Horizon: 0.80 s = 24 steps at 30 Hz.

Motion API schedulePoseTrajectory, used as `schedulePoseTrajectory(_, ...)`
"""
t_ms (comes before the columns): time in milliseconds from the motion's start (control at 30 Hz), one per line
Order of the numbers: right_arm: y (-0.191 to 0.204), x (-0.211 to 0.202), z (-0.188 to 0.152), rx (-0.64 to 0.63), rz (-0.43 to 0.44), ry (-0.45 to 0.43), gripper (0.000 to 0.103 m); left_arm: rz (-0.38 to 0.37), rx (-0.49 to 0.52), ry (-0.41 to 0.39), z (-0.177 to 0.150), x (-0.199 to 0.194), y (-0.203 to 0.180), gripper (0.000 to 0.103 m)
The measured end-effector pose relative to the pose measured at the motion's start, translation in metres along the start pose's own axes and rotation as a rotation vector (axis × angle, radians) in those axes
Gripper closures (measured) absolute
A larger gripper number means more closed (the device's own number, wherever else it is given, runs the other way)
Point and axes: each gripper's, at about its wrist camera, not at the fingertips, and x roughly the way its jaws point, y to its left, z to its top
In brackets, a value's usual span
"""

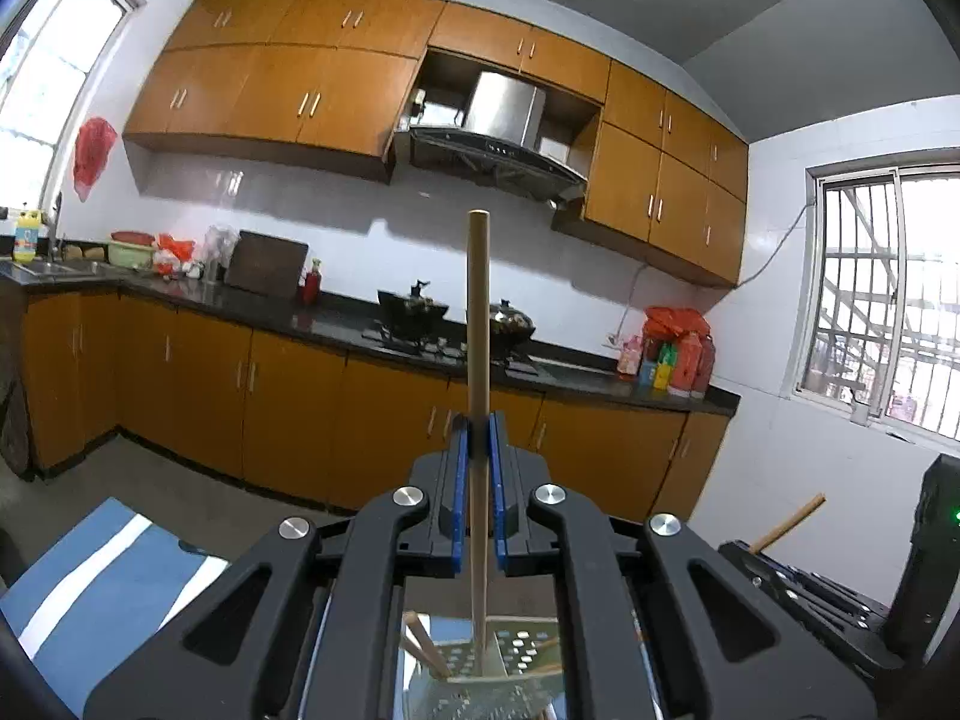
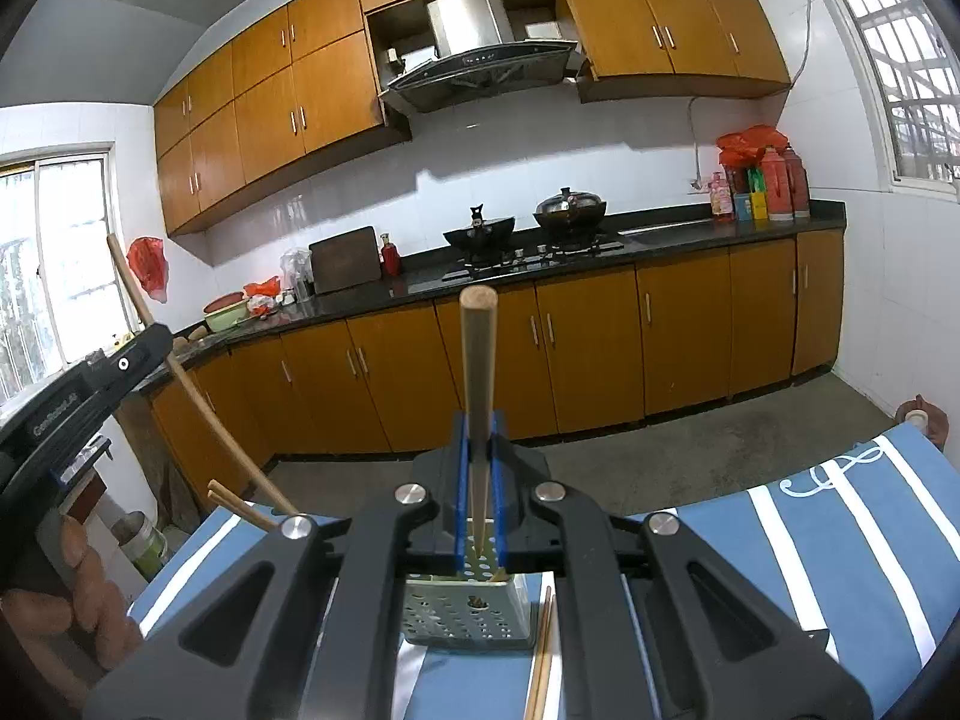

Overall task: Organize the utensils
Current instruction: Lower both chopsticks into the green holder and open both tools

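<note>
My left gripper (image 1: 478, 438) is shut on a wooden chopstick (image 1: 478, 324) held upright, its lower end reaching down into a perforated green utensil holder (image 1: 510, 660) that holds other chopsticks (image 1: 426, 645). My right gripper (image 2: 479, 429) is shut on another wooden chopstick (image 2: 477, 354), also upright, its tip over the same holder (image 2: 465, 612). A pair of chopsticks (image 2: 543, 654) lies on the blue striped cloth (image 2: 840, 540) right of the holder. The left gripper's body (image 2: 66, 402) and its chopstick (image 2: 198, 396) show at the left of the right wrist view.
The holder stands on a table with a blue and white striped cloth (image 1: 102, 564). Two more chopsticks (image 2: 240, 507) stick out at the cloth's left edge. The right gripper's body (image 1: 840, 594) is at lower right in the left view. Kitchen counter (image 2: 600, 246) with woks lies beyond.
</note>
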Motion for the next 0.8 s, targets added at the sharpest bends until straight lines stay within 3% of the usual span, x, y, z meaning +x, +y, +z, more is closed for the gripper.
schedulePoseTrajectory(267,-0.002,0.010,-0.004,-0.004,-0.010,0.015,0.095,0.008,0.009,-0.020,-0.006,0.012,-0.004,0.096)
schedulePoseTrajectory(600,-0.004,0.027,-0.019,-0.004,-0.010,0.067,0.095,0.036,0.010,0.069,-0.045,0.035,0.004,0.096)
schedulePoseTrajectory(800,-0.003,0.027,-0.023,-0.002,0.002,0.091,0.095,0.037,0.011,0.106,-0.045,0.033,0.004,0.096)
